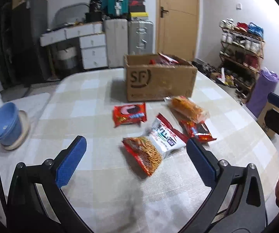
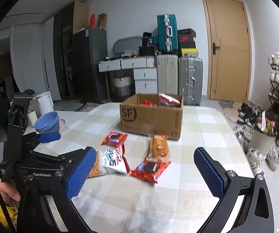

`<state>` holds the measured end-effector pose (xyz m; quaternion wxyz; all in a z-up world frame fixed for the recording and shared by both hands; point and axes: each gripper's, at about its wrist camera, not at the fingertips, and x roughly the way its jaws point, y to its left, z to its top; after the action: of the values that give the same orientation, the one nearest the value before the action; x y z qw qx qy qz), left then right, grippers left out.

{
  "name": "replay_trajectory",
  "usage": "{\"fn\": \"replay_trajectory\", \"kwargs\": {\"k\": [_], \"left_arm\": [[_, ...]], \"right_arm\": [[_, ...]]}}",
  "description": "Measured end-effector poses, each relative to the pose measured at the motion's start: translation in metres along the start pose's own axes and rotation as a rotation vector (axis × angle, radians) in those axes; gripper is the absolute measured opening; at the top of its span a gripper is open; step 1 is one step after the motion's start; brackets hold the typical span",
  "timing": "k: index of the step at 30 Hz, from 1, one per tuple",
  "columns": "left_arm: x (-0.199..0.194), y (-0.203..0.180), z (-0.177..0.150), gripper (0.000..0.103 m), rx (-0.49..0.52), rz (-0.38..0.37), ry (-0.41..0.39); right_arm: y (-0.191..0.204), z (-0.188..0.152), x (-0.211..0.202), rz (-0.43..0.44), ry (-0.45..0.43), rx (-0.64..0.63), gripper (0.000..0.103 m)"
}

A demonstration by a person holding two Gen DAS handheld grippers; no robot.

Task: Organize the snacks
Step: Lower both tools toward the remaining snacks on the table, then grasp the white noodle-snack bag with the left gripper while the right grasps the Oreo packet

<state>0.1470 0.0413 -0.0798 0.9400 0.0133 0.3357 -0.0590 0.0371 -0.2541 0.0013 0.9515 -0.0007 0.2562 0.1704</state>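
**Checked table, box and loose packets**

The table [image 1: 92, 101] wears a pale checked cloth. On it stand an open cardboard box [image 1: 159, 81] and stacked blue bowls [image 1: 5, 124] on a plate. Near the box lie a red cookie packet [image 1: 129, 114], a bread bag [image 1: 188, 107], a white packet [image 1: 164, 136], a noodle-snack packet [image 1: 143, 155] and another red cookie packet [image 1: 197, 131].

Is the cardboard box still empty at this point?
No. The cardboard box already holds red and white snack packets, which show above its rim in the right wrist view.
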Motion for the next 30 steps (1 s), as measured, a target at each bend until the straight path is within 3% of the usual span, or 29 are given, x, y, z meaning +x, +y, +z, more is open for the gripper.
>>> {"fn": "replay_trajectory", "kwargs": {"k": [3, 8, 12, 19, 23, 26, 28, 30], "left_arm": [[0.031, 0.004, -0.004, 0.103, -0.015, -0.010, 0.057], [0.065, 0.008, 0.001, 0.103, -0.017, -0.070, 0.081], [0.086, 0.000, 0.010, 0.103, 0.083, -0.094, 0.072], [0.124, -0.019, 0.016, 0.100, 0.261, -0.209, 0.157], [0.142, -0.020, 0.015, 0.094, 0.274, -0.220, 0.201], [0.149, -0.023, 0.017, 0.082, 0.269, -0.226, 0.209], [0.151, -0.026, 0.018, 0.057, 0.269, -0.255, 0.214], [0.154, -0.030, 0.020, 0.054, 0.262, -0.259, 0.230]], "right_arm": [[-0.006, -0.006, 0.013, 0.030, 0.039, 0.035, 0.102], [-0.014, -0.016, 0.031, 0.046, 0.087, 0.067, 0.102], [-0.019, -0.020, 0.039, 0.059, 0.102, 0.090, 0.102], [-0.027, -0.026, 0.049, 0.072, 0.124, 0.127, 0.102], [-0.032, -0.029, 0.052, 0.073, 0.136, 0.143, 0.102], [-0.034, -0.031, 0.055, 0.070, 0.151, 0.151, 0.102], [-0.035, -0.032, 0.057, 0.073, 0.165, 0.157, 0.102], [-0.035, -0.034, 0.058, 0.070, 0.177, 0.160, 0.102]]}}
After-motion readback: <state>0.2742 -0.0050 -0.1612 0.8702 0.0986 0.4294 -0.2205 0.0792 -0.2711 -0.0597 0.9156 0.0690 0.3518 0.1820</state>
